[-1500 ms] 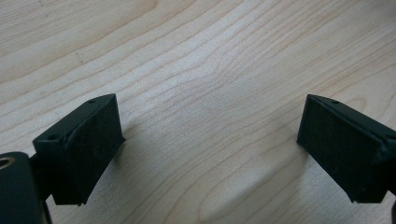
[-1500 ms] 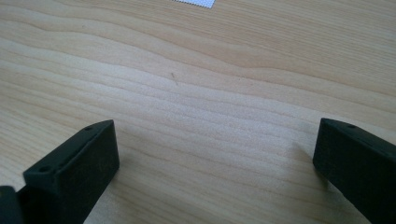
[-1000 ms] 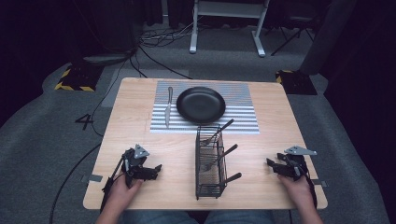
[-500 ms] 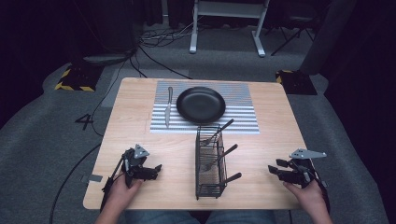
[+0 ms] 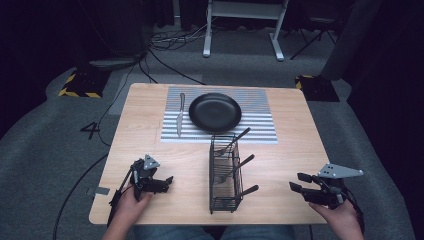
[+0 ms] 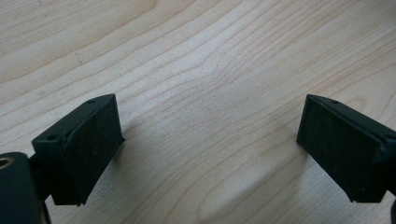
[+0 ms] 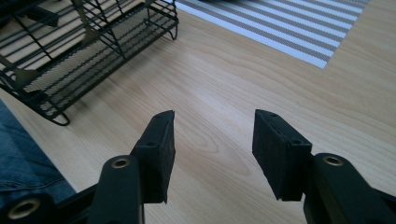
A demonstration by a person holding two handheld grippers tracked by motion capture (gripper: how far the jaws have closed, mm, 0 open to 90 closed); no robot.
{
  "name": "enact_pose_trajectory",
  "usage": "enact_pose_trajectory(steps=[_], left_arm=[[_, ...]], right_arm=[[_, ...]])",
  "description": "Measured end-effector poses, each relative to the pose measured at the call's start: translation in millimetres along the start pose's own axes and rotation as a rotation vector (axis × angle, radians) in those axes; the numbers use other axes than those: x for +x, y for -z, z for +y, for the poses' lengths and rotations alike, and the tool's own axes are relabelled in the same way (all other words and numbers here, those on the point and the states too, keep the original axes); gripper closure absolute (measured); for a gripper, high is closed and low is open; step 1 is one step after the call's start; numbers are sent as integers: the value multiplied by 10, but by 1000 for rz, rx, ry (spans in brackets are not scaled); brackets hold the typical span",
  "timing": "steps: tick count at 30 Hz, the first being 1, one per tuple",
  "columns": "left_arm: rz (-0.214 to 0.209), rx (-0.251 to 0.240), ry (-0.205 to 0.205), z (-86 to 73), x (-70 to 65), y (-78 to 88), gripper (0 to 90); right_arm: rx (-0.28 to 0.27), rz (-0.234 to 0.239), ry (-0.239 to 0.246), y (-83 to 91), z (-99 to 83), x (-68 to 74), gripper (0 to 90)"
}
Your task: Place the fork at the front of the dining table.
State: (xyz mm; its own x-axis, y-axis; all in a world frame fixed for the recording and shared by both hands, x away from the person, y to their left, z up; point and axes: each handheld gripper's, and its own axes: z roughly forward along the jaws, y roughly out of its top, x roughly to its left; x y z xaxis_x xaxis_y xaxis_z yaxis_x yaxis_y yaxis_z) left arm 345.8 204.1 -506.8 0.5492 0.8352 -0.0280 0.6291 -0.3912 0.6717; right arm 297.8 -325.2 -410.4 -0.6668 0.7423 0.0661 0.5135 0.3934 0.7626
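Left gripper low over the near-left of the wooden table, jaws spread wide with nothing between them, bare wood under it; right gripper at the near-right edge, jaws parted and empty too. Black wire rack stands near-centre between the two, holding dark-handled utensils that poke out to the right. Far side: striped mat with a black pan on it, a knife lying just left of the pan
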Motion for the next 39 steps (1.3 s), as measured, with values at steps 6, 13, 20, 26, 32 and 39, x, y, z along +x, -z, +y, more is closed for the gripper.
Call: enact_pose_trajectory(steps=[6,13,20,26,32,39], left_arm=[[0,0,-1,0,1,0,67],[0,0,0,0,0,0,67],[0,0,0,0,0,0,67],[0,0,0,0,0,0,67],[0,0,0,0,0,0,67],[0,0,0,0,0,0,67]], right_arm=[[-25,20,-1,94,117,156,496],[-14,2,-9,127,299,390,510],[-24,62,36,141,453,624,520],[-24,111,82,113,536,784,524],[-36,174,101,33,605,917,526],[-27,257,134,-82,647,1045,526]])
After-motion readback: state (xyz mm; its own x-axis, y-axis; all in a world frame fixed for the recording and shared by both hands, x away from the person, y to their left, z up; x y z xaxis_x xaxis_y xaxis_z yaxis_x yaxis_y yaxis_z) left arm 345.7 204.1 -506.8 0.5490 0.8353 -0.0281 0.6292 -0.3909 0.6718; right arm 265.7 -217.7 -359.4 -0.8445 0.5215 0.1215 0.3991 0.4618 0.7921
